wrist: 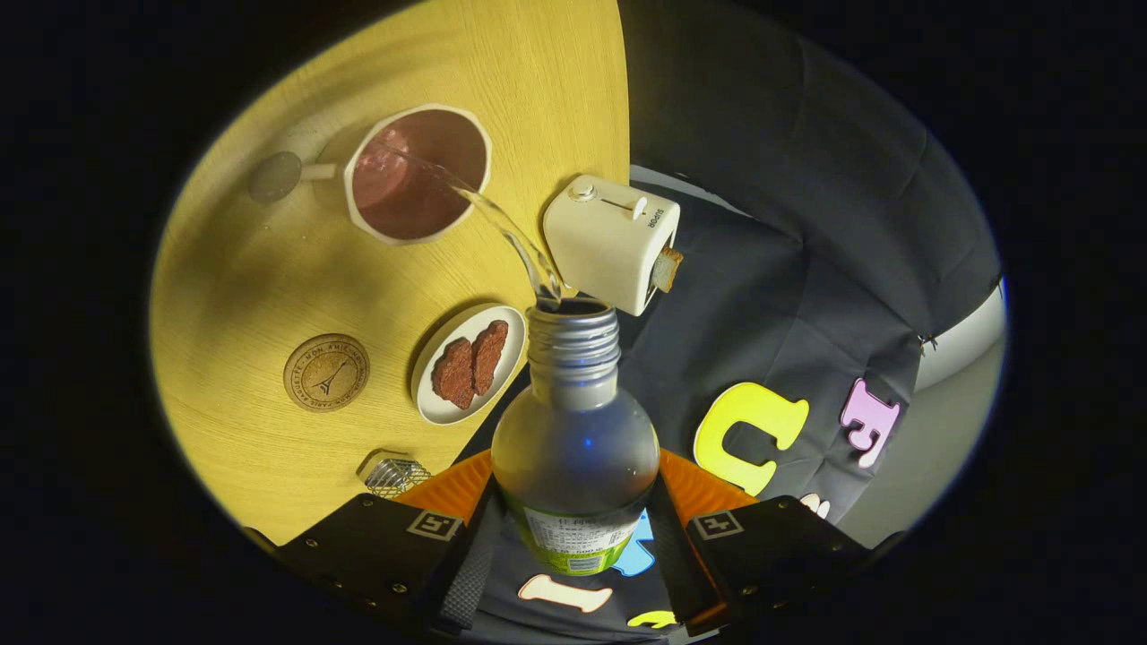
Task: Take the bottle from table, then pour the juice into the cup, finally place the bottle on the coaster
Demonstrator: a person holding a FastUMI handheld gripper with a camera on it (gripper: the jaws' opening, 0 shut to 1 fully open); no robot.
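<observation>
My gripper point(573, 520) is shut on a clear plastic bottle point(573, 430) with a green label, both fingers pressing its sides. The bottle is tilted, its open threaded neck point(573, 345) pointing away from me. A thin stream of clear liquid point(488, 215) arcs from the mouth into a white cup point(418, 175) with a handle that stands on the round wooden table point(269, 269). The cup holds reddish-brown liquid. A round cork coaster point(326, 372) lies on the table, nearer to me than the cup, with nothing on it.
A white oval plate point(468, 363) with two brown pieces of food sits just beyond the left finger. A white toaster point(611, 240) with a slice of bread stands at the table's edge beside the bottle's mouth. A small wire mesh object point(396, 475) lies near the left finger.
</observation>
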